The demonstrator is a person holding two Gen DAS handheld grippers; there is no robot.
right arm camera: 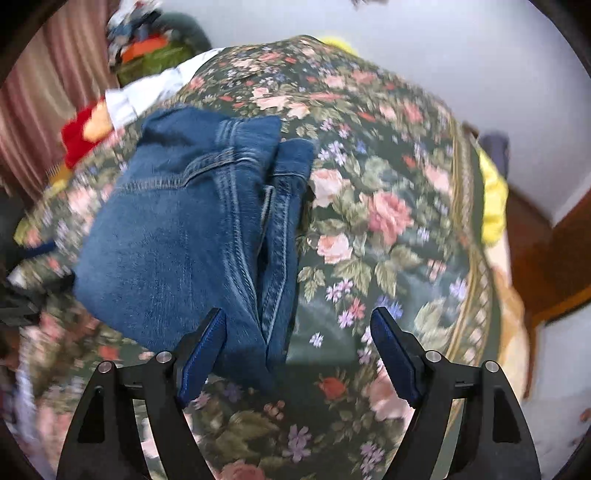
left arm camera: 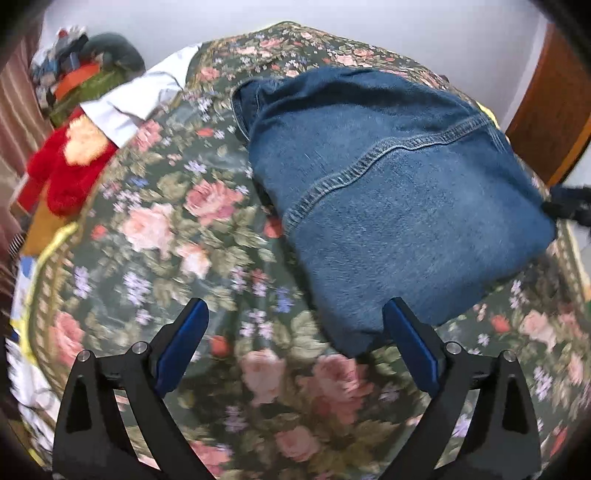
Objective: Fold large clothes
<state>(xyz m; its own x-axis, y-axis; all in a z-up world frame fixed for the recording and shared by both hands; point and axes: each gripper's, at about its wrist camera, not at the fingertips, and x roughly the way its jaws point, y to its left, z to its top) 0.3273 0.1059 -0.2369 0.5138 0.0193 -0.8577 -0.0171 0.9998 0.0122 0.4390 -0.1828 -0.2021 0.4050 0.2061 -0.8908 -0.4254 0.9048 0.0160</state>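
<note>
My left gripper hangs over the floral spread, jaws spread wide and holding nothing. Its right pad overlaps the near corner of the folded jeans in this view; whether it touches the denim I cannot tell.

The jeans lie in a thick folded bundle on the spread, ahead and to the right of my left gripper. A curved double-stitched seam crosses the top layer, and a folded edge shows at the far end.

My right gripper is also wide open and empty above the spread. Here the jeans sit ahead and to the left, stacked folds and side seams facing me. The bundle's near end reaches down between my jaws, close to the left pad.

At the far left edge of the bed lie a white cloth and a red plush toy, well apart from the jeans. Behind them is a heap of mixed clothing. A brown wooden panel stands at the right against a pale wall. Both views are blurred.
</note>
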